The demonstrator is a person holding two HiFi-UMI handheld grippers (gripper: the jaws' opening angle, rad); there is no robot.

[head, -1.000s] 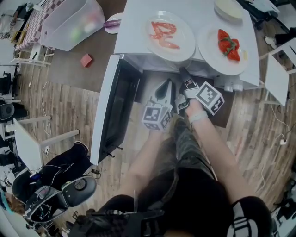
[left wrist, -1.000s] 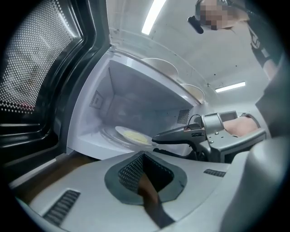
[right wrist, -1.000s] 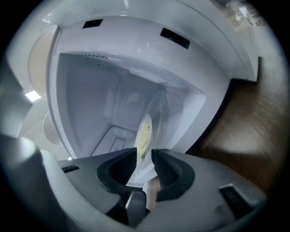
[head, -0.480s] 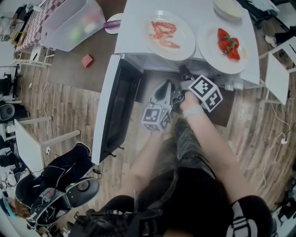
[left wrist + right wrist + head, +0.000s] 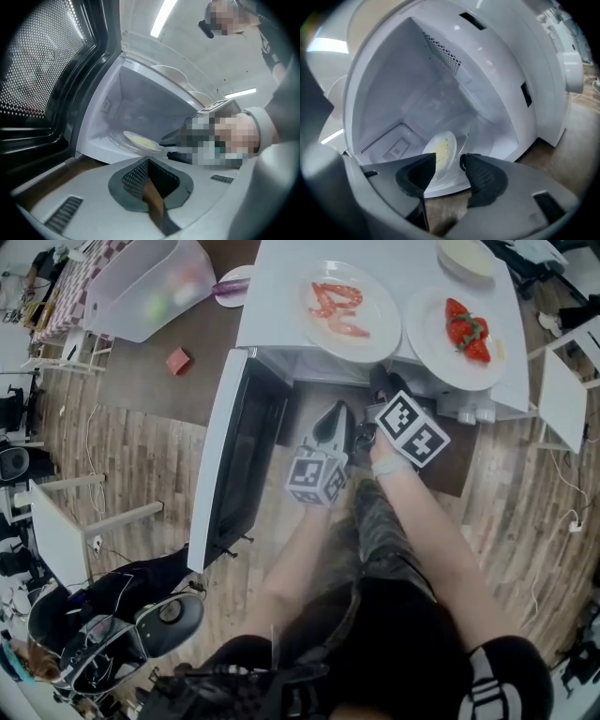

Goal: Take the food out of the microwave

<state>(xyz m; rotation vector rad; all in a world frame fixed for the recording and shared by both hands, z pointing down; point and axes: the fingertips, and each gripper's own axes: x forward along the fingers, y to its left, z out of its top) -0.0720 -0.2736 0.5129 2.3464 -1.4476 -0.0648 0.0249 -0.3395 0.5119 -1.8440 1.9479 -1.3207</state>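
A: Right gripper (image 5: pixel 448 160)?
B: Jaws had just opened wide, nothing between them. One plate of yellow food (image 5: pixel 439 151) lay flat just beyond the tips, on the microwave (image 5: pixel 497 79) floor.
A: Left gripper (image 5: pixel 149 164)?
B: Closed, empty, farther from it. On top: left plate (image 5: pixel 375 334) and right plate (image 5: pixel 436 357), both with red food.

Left tool (image 5: pixel 337 411), right tool (image 5: pixel 378 382), both grey, square-marker cubes (image 5: pixel 316 476); camouflage trousers (image 5: pixel 382 521)
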